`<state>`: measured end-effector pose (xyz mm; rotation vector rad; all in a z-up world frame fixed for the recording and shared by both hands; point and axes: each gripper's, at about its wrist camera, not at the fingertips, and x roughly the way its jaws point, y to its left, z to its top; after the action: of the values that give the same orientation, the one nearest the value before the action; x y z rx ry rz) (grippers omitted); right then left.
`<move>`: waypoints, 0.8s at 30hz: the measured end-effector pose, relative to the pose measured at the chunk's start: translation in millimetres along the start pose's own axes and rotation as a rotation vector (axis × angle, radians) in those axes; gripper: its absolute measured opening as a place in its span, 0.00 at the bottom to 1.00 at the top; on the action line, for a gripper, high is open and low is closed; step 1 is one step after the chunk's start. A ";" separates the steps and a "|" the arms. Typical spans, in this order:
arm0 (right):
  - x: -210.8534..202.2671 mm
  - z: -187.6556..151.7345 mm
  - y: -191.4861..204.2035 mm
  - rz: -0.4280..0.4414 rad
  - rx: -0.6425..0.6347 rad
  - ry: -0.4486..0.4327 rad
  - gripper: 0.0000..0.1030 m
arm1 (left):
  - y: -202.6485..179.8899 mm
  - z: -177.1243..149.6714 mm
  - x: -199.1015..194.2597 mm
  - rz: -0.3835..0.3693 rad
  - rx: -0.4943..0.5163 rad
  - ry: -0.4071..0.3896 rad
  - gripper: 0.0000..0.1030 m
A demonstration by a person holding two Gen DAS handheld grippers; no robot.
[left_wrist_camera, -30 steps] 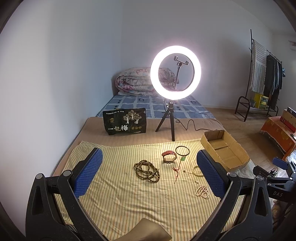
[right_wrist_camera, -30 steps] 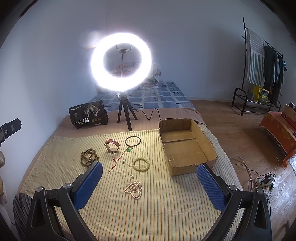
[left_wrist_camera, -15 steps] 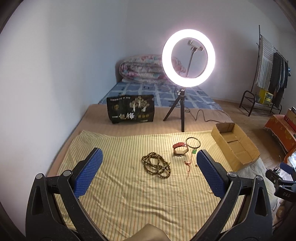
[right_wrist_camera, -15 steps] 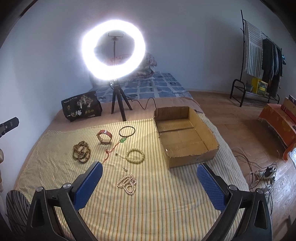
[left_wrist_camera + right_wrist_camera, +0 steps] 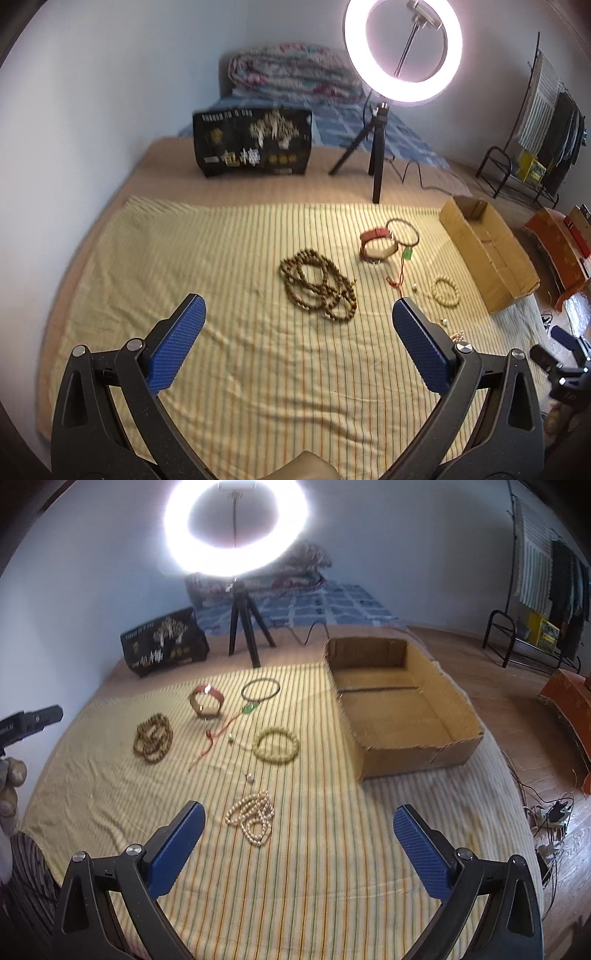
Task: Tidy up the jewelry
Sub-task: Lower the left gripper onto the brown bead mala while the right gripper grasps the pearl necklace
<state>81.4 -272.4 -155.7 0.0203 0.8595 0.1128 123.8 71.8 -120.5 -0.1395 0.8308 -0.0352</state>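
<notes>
From the left wrist view, the left tool (image 5: 297,314) hangs over the striped cloth (image 5: 184,258) with its blue pads spread wide and nothing between them. Just above the gap, at the middle of the frame, lies a heap of dark brown beads (image 5: 318,290). Up and to the right of it sits a red watch strap (image 5: 376,245), touching a thin dark ring (image 5: 403,232). A red cord (image 5: 399,271) with a small green pendant (image 5: 407,254) trails down from there. Near the right pad rests a pale bead bracelet (image 5: 446,291), and beside that, at the right edge of the cloth, stands an open cardboard box (image 5: 487,254). A black bag (image 5: 253,146) and a lit ring light (image 5: 402,50) on its tripod fill the upper part of the frame.

From the right wrist view, the right tool (image 5: 298,829) is likewise spread wide and empty. A cluster of pale pearl-like beads (image 5: 251,814) lies just above the gap, nearer the left pad. Higher up sits the pale bracelet (image 5: 276,746), with the dark ring (image 5: 260,690), the watch strap (image 5: 207,701) and the brown beads (image 5: 153,736) ranged toward the left. The box (image 5: 399,705) takes up the right of the frame, empty inside. At the far left edge a hand (image 5: 11,786) grips part of the other tool.
</notes>
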 end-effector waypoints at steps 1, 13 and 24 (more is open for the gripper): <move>5.2 -0.9 2.2 0.003 -0.005 0.010 1.00 | -2.2 -0.4 7.3 -0.008 0.002 0.013 1.00; 58.9 -10.2 15.7 0.021 -0.045 0.134 1.00 | 4.1 14.9 115.3 -0.087 -0.135 0.218 1.00; 86.8 -13.2 21.7 0.033 -0.067 0.179 1.00 | -4.0 19.4 173.9 -0.004 -0.211 0.281 1.00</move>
<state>125.7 -241.9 -228.5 -0.0389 1.0343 0.1759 255.4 55.1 -234.6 -0.3406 1.1141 0.0303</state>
